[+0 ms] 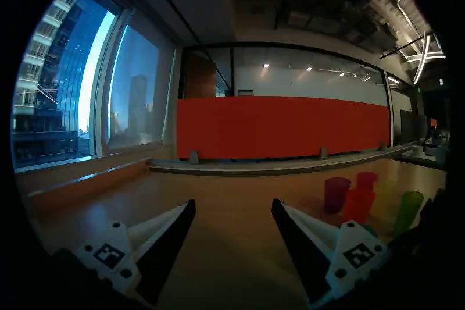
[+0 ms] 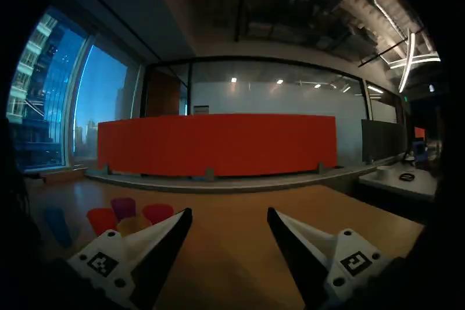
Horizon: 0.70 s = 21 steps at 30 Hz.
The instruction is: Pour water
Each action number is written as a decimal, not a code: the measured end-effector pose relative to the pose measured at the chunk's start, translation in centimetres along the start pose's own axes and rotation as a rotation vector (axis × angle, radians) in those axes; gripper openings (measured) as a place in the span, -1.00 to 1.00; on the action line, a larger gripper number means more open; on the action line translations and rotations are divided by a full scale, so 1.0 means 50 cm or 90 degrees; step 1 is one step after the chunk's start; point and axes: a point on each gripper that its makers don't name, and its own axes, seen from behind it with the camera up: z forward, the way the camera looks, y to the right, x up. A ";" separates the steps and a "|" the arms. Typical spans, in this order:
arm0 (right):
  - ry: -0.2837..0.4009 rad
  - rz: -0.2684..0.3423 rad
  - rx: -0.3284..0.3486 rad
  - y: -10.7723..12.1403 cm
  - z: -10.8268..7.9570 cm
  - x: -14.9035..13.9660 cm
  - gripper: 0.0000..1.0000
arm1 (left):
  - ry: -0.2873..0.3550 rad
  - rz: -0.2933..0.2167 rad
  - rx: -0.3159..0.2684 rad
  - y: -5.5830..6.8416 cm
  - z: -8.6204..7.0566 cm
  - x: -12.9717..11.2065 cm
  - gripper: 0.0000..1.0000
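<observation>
In the left gripper view my left gripper is open over the wooden table, with nothing between its fingers. Several plastic cups stand to its right: a purple cup, a red cup, an orange cup and a green cup. In the right gripper view my right gripper is also open and empty. The cups stand to its left: a blue cup, an orange cup, a purple cup and a red cup, partly behind the left finger.
A long red divider panel stands along the table's far edge. Large windows run along the left wall. A white desk with small items sits at the far right. The room is dim.
</observation>
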 end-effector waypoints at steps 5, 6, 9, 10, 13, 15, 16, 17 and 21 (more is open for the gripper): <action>-0.004 0.000 0.001 0.002 -0.001 -0.013 1.00 | 0.000 0.000 0.000 -0.001 0.000 0.000 0.95; -0.004 -0.001 0.000 0.003 0.000 -0.015 1.00 | 0.000 0.000 0.000 -0.001 0.000 0.000 0.95; -0.005 -0.001 -0.001 0.005 0.000 -0.017 1.00 | 0.000 0.000 0.000 0.000 0.000 0.000 0.94; -0.005 -0.001 -0.001 0.005 0.001 -0.018 1.00 | 0.000 0.000 0.000 0.000 0.000 0.000 0.95; -0.005 -0.001 -0.001 0.007 0.001 -0.020 1.00 | 0.000 0.000 0.000 0.000 0.000 -0.001 0.95; -0.006 0.000 -0.002 0.008 0.001 -0.023 0.99 | 0.000 0.000 0.000 0.000 0.000 -0.001 0.95; -0.007 0.001 -0.002 0.009 0.001 -0.024 0.99 | 0.000 0.000 0.000 0.000 0.000 -0.001 0.95; -0.008 0.001 -0.002 0.010 0.001 -0.026 1.00 | 0.000 0.000 0.000 0.000 0.000 -0.001 0.95; -0.010 0.002 -0.004 0.011 0.001 -0.031 1.00 | 0.000 0.000 0.000 -0.001 -0.001 -0.001 0.95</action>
